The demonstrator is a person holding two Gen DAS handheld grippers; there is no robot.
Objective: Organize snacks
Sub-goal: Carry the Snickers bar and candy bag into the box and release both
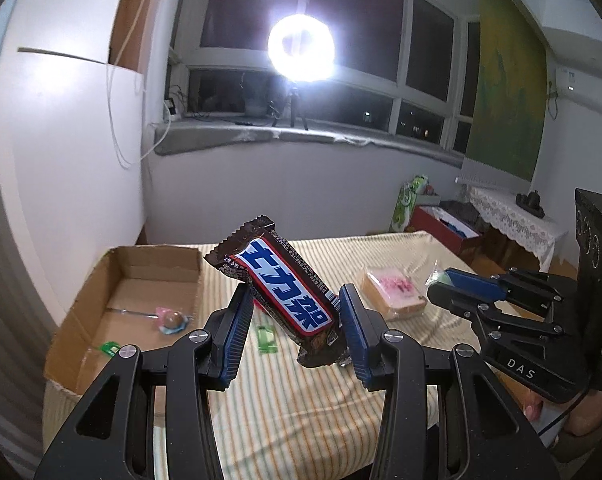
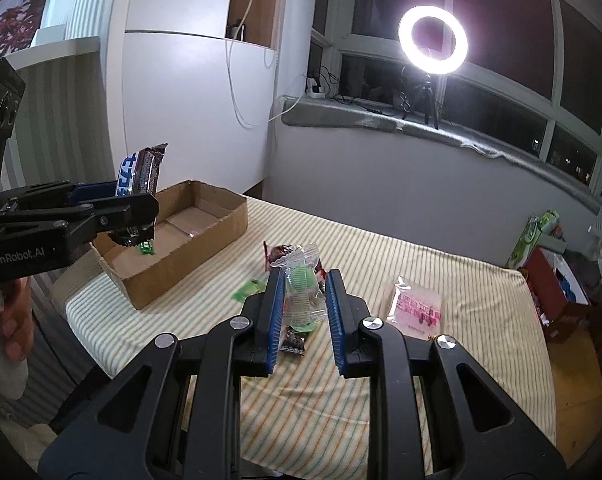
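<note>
Looking along the left gripper point(image 1: 295, 300), its pads clamp a brown chocolate bar point(image 1: 279, 288) held tilted above the striped tablecloth point(image 1: 301, 408); far left lies a cardboard box point(image 1: 81, 320) holding a lollipop point(image 1: 172, 319) and a green candy point(image 1: 109, 347), another green packet point(image 1: 267, 338) lies on the cloth, and a wrapped cake slice point(image 1: 393, 292) sits right, near the right gripper point(image 1: 441, 284). From the right wrist, the narrow jaws pinch a clear packet point(image 2: 303, 292) above a dark snack point(image 2: 293, 340); the box point(image 2: 205, 256) is far left and the pink-printed packet point(image 2: 417, 308) sits right.
</note>
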